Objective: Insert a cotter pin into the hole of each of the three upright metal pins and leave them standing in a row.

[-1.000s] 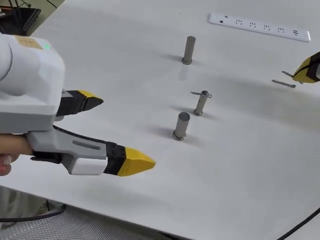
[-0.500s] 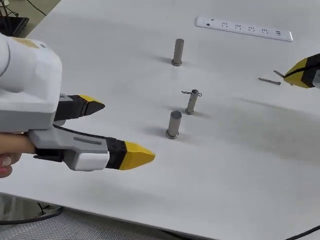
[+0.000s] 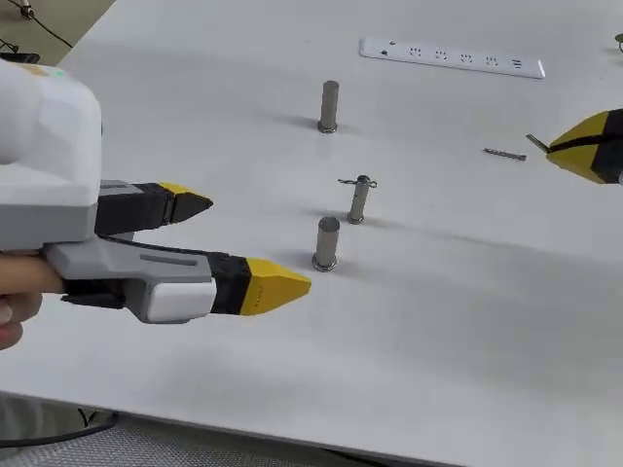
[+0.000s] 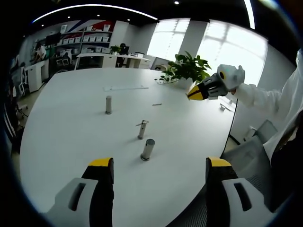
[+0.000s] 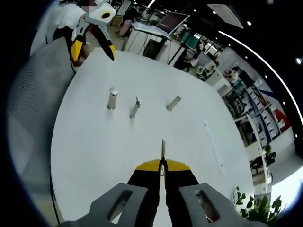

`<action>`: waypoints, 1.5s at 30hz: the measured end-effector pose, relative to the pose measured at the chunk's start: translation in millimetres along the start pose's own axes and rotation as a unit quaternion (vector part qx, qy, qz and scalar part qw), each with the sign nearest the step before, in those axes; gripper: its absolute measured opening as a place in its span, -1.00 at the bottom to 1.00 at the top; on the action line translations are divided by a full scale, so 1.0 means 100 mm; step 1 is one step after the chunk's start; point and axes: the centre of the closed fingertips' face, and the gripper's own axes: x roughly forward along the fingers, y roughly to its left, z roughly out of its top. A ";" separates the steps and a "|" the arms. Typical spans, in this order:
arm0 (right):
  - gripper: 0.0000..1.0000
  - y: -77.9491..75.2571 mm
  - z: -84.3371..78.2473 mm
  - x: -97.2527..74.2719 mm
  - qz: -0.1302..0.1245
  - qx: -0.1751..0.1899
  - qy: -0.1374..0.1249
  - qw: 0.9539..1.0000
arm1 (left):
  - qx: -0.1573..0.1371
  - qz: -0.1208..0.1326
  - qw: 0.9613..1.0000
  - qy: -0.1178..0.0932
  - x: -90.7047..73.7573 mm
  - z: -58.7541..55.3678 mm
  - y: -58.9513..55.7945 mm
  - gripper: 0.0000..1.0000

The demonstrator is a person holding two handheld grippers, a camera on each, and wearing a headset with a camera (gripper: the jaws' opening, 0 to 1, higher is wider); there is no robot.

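- 1 of 3 pins looks fitted, so the step in hand, as I read it, is getting cotter no. 2 to a bare pin.
- Nearest: left gripper (image 3: 248, 243) hangs low over the table (image 3: 438, 341) edge. Jaws spread wide, nothing betw them.
- Near pin (image 3: 326, 243): upright, plain grey cylinder w/ a small flange at the base, no cotter. Just ahead of the left gripper's tips, not touching.
- Middle pin (image 3: 359, 202): upright, looks slimmer. Fitted cotter (image 3: 350, 182) goes through its top and sticks out sideways.
- Right gripper (image 5: 163, 166): jaws pressed together, pinching the held cotter (image 5: 163, 149) by one end. Thin wire pokes straight out front. It hovers off to the side, well apart from all 3 pins.
- Loose cotter (image 3: 504, 154) lies flat on the table, near the right gripper's tip. Prob meant for the last pin.
- Far pin (image 3: 329, 105): upright, bare, well apart from the other two, roughly in line w/ them.
- Power strip (image 3: 453, 58) lies beyond, near the far edge.
- Next move, my guess: right gripper swings in to a bare pin and lines the wire tip up w/ the cross-hole. Hole too small to make out, so aim needs care. Left gripper is placed to steady the near pin, so a side push doesn't tip it.
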 end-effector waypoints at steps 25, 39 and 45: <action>-1.00 0.76 0.72 -0.21 0.002 -0.053 -0.063 0.997 | -0.018 -0.081 0.996 -0.014 0.30 0.21 -0.56 -0.01; -1.00 0.89 0.95 -0.25 0.009 -0.068 -0.083 0.994 | -0.012 -0.132 0.991 -0.025 0.51 0.44 -0.87 -0.50; -1.00 0.93 0.97 -0.26 0.013 -0.075 -0.083 0.994 | -0.018 -0.146 0.989 -0.030 0.57 0.50 -0.91 -0.70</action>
